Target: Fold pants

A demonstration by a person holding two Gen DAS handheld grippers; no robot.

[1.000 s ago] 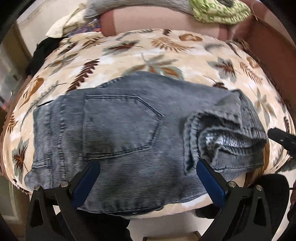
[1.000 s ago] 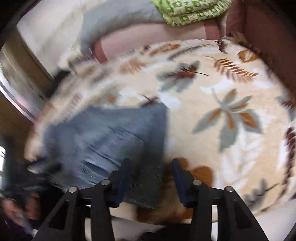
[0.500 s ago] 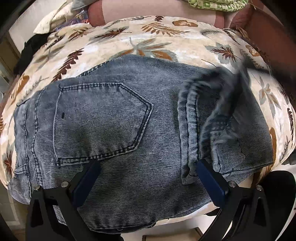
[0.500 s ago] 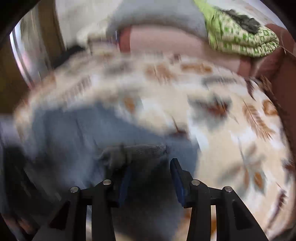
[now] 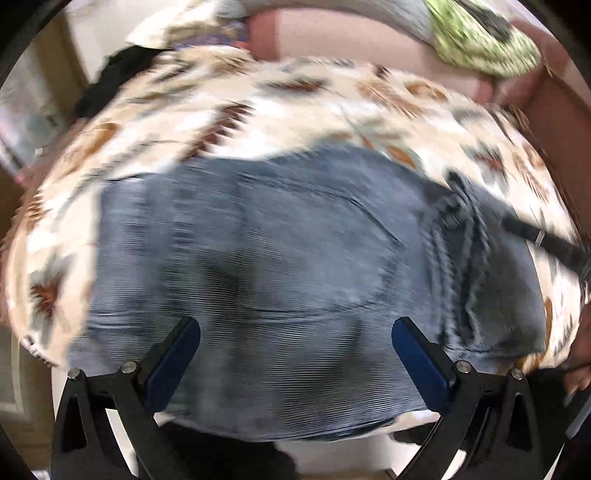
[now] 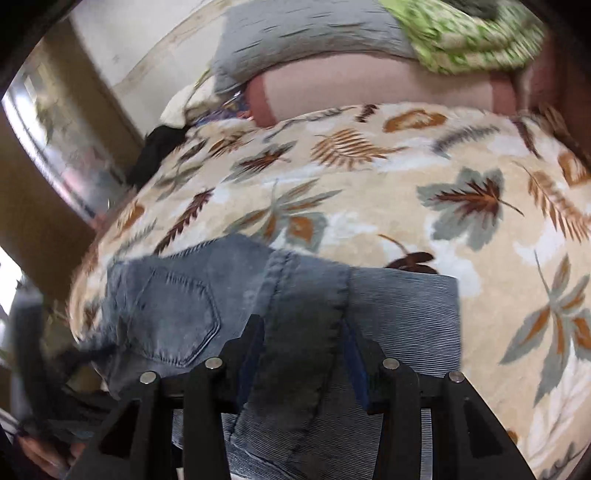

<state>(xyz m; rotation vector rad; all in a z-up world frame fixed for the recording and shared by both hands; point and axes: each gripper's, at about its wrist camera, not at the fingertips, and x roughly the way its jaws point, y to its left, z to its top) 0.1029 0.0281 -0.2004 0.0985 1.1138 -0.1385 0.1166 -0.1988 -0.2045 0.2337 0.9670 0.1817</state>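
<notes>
Lying folded on a leaf-print blanket (image 6: 461, 192), the grey-blue denim pants (image 5: 280, 258) fill the near middle of both views; their back pocket (image 6: 173, 317) faces up on the left part, and a doubled-over layer with a thick hem seam (image 5: 458, 266) sits on the right part; the near edge of the denim reaches the front edge of the blanket-covered surface. The left gripper (image 5: 295, 354) hovers over the near part of the pants with its two blue-padded fingers (image 5: 173, 362) spread wide apart, denim showing between them and nothing pinched; this view is smeared by motion blur, so whether the pads touch the cloth cannot be told. The right gripper (image 6: 303, 347) is closed on a fold of the pants; a dark flap of denim (image 6: 295, 350) runs between its fingers (image 6: 251, 347) and hangs down toward the camera, with the ribbed inner side of the cloth showing to the right of it. From the left wrist view, the right gripper's black body (image 5: 543, 236) reaches in from the right edge to the hem area. Behind the blanket lies a pinkish bolster (image 6: 369, 88) with a grey cloth (image 6: 303, 33) and a green patterned cloth (image 6: 469, 40) on top; a black garment (image 6: 159, 147) lies at the far left corner, near a wooden frame (image 6: 44, 206).
</notes>
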